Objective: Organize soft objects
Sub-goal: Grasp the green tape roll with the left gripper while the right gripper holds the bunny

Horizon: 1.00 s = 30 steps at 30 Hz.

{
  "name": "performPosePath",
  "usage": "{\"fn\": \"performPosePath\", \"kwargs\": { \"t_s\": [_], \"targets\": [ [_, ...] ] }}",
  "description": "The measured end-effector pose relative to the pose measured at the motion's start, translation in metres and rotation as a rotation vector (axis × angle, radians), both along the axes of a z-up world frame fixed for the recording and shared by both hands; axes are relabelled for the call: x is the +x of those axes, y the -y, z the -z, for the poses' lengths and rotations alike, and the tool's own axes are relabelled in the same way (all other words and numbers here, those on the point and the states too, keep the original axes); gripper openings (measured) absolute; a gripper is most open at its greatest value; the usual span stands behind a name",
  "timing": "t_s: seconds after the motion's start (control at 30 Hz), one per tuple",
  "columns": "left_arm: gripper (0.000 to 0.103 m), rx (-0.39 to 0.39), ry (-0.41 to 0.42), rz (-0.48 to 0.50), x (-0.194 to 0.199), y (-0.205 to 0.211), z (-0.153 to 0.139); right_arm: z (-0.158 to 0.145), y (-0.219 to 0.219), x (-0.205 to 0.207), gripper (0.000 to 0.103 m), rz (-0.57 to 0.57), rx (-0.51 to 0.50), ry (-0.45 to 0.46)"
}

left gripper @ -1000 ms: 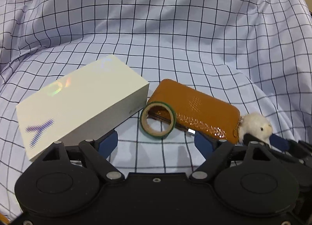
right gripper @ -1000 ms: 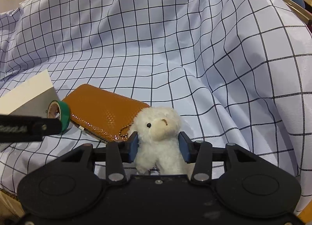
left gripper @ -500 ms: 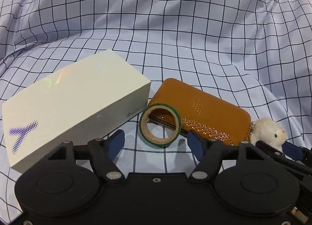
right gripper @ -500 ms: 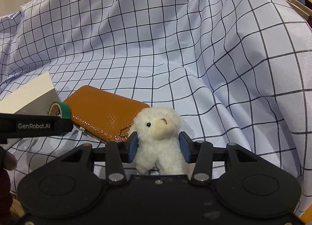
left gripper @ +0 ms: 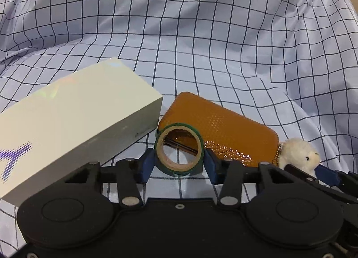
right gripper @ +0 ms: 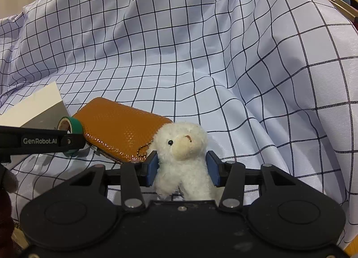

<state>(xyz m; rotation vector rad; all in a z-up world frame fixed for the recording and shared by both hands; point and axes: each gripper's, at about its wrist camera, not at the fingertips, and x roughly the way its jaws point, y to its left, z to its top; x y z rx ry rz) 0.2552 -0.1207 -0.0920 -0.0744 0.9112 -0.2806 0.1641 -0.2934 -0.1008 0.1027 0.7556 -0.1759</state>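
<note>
- Cream box lies left of the orange pouch.
- My left tongs pinch the green tape roll, which leans on the pouch's near edge; I'd lift straight up, clear of the box.
- My right tongs are easing open around the white plush lamb chained to the pouch's right end; I judge it shouldn't tug the pouch.

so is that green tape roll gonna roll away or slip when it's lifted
Probably not while gripped: the left gripper has closed its pads on the green tape roll across its width. It looks stiff and light. Set down on edge, as now, it could roll on the rumpled checked cloth.
</note>
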Motion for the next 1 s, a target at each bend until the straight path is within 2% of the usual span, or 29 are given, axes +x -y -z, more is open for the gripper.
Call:
{"fn": "performPosePath", "kwargs": {
  "t_s": [0.13,0.3,0.33,0.43,0.57,0.67,0.73,0.9,1.0],
  "targets": [
    [0.047,0.053,-0.038,0.017,-0.005,0.0,-0.009,0.0,0.0,0.0,0.046,0.001,0.0,-0.006],
    [0.047,0.231,-0.109,0.083,-0.013,0.003,-0.018,0.0,-0.002,0.002,0.047,0.004,-0.008,-0.01],
    [0.047,0.247,-0.122,0.095,-0.014,0.003,-0.018,0.0,-0.002,0.002,0.047,0.005,-0.007,-0.01],
    [0.047,0.234,-0.157,0.104,-0.011,0.0,-0.016,0.0,-0.002,0.002,0.048,0.008,-0.005,-0.007],
    [0.048,0.245,-0.135,0.096,-0.01,0.002,-0.012,-0.001,0.0,0.002,0.051,0.009,-0.002,-0.003],
    [0.048,0.256,-0.126,0.096,-0.01,0.004,-0.008,0.0,0.002,0.003,0.058,0.008,0.002,-0.001],
    [0.049,0.253,-0.124,0.092,-0.009,0.005,-0.008,0.001,0.004,0.005,0.067,0.003,0.01,0.0],
    [0.054,0.232,-0.121,0.074,-0.006,0.003,-0.005,0.003,0.008,0.009,0.075,0.005,0.012,0.006],
    [0.054,0.214,-0.12,0.067,-0.004,0.003,-0.004,0.003,0.01,0.009,0.075,-0.006,0.013,0.007]
  ]
}}
